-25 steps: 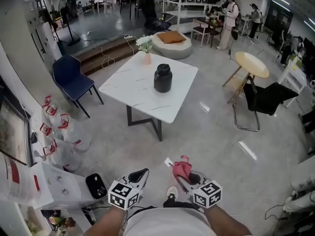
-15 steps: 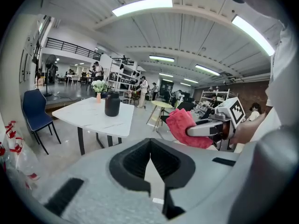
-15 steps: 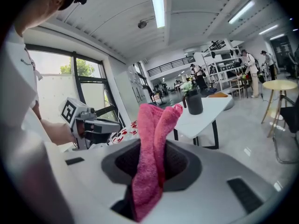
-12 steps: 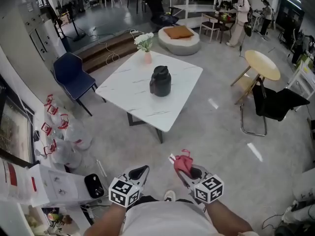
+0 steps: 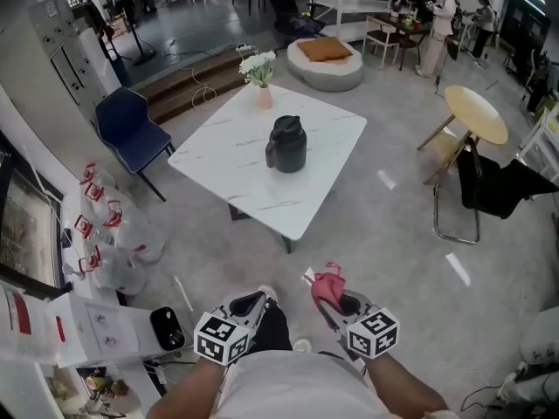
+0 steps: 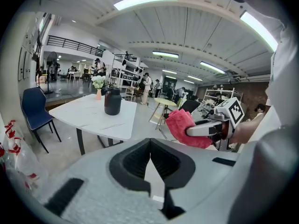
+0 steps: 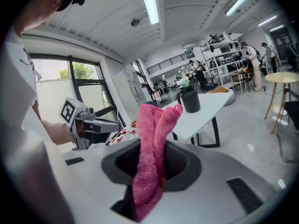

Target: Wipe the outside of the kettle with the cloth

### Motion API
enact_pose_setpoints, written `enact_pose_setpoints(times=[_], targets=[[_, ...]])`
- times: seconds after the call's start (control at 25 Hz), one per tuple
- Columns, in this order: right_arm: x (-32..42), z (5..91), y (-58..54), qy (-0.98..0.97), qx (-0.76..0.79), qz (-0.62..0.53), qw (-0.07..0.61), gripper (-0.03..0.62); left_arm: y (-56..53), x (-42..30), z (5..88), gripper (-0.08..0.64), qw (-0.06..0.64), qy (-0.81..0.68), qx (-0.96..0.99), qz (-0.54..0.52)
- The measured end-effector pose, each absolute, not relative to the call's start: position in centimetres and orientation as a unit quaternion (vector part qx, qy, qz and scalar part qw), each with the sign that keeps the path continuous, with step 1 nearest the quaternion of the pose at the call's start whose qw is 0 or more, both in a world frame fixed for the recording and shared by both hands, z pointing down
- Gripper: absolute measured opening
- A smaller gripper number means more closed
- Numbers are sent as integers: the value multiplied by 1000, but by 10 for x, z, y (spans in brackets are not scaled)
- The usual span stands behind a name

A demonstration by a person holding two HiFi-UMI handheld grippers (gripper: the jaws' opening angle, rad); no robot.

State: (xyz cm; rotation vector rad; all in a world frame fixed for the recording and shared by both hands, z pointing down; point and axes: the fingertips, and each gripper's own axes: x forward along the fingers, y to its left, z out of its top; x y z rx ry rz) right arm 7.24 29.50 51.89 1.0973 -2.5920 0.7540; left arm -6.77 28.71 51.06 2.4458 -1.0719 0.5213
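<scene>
A black kettle [image 5: 286,144] stands near the middle of a white marble-top table [image 5: 227,164], far ahead of both grippers; it also shows in the left gripper view [image 6: 112,101] and the right gripper view [image 7: 190,100]. My right gripper [image 5: 325,293] is shut on a pink cloth [image 5: 324,284], which sticks up from its jaws [image 7: 154,143] and appears at the right of the left gripper view [image 6: 185,127]. My left gripper [image 5: 248,305] is shut and holds nothing. Both are held low, close to the person's body, over the floor.
A vase of white flowers [image 5: 261,72] stands at the table's far corner. A blue chair [image 5: 129,127] is left of the table, a round wooden table [image 5: 476,114] and black chair [image 5: 502,186] right. Bottles [image 5: 109,238] and a white appliance [image 5: 87,326] line the left wall. People stand at the back.
The table and kettle have drawn nearer and lower in the head view as the person walks toward them. Both grippers keep their pose, the cloth still in the right one.
</scene>
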Motion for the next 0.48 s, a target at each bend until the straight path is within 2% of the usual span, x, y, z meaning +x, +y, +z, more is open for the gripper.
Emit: enact_pose_setpoints(times=[0.48], targets=[[76,517,197,-875,390,256,129,114,171,-57,508,2,204,-361,893,172]])
